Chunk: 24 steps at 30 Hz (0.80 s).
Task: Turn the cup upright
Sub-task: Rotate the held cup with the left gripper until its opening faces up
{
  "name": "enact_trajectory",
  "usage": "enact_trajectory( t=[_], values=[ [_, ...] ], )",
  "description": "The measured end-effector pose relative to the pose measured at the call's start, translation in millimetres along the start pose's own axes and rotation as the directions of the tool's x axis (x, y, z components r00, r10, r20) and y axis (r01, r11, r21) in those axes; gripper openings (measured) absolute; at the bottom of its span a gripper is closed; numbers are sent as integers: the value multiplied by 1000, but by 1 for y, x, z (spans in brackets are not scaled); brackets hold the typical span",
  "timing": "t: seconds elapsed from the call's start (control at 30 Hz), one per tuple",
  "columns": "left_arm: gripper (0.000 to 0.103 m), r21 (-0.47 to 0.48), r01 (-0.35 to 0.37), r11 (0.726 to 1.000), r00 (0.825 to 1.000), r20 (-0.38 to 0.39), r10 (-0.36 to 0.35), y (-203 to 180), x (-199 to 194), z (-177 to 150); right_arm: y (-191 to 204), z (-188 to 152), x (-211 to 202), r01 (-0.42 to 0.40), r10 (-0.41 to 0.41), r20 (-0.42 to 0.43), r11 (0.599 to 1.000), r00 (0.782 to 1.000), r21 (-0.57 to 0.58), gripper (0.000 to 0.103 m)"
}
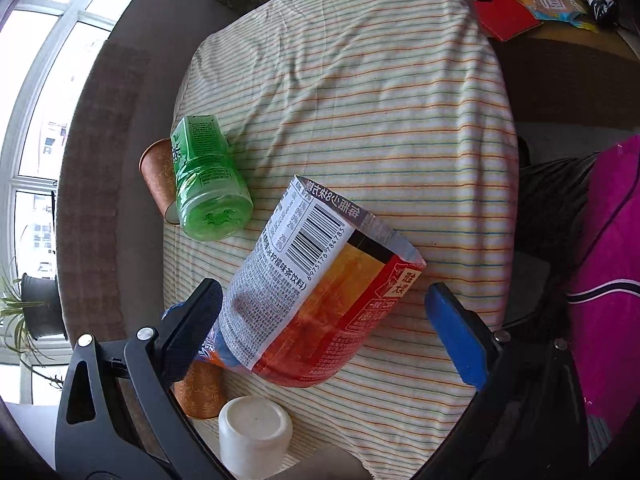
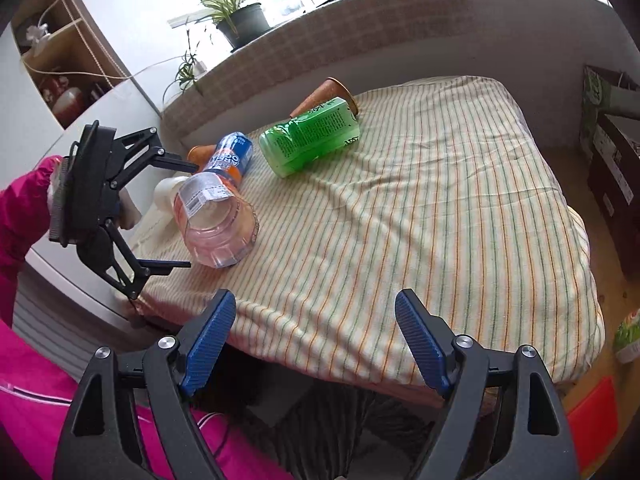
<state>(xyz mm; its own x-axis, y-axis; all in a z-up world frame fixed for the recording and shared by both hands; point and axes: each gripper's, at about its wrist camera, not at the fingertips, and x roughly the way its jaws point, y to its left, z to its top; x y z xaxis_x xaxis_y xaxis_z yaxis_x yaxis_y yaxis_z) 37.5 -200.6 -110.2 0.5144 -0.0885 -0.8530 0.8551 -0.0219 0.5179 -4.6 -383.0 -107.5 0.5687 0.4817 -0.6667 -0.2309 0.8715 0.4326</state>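
Your left gripper [image 1: 324, 320] gapes wide around the tipped red-labelled cup [image 1: 320, 300] at lower centre. Your right gripper [image 2: 316, 336] hangs wide and empty at bottom, off the striped cloth [image 2: 440, 200].

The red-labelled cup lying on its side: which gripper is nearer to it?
Left. The left gripper has its open jaws on either side of the red-labelled cup. The right gripper hangs open off the near edge of the striped cloth, well clear of it.
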Motion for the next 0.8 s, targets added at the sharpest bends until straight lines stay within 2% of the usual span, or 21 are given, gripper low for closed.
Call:
enact_trajectory(
  t=[0.1,0.27,0.37,0.8],
  values=[
    [103,13,-39,999,999,2,39,-2,9,-1,-4,-1,0,-2,2,2,1000,1000,14,82],
    [103,-3,-41,999,999,12,41,5,12,-1,-16,-3,1,4,-4,-3,998,1000,63,82],
    [97,-3,-53,999,998,21,53,8,14,-1,-19,-2,1,3,-3,-1,997,1000,82,82],
    [90,-138,-1,990,998,59,9,35,17,-3,-17,-1,10,27,-25,-26,995,999,93,82]
  ],
)
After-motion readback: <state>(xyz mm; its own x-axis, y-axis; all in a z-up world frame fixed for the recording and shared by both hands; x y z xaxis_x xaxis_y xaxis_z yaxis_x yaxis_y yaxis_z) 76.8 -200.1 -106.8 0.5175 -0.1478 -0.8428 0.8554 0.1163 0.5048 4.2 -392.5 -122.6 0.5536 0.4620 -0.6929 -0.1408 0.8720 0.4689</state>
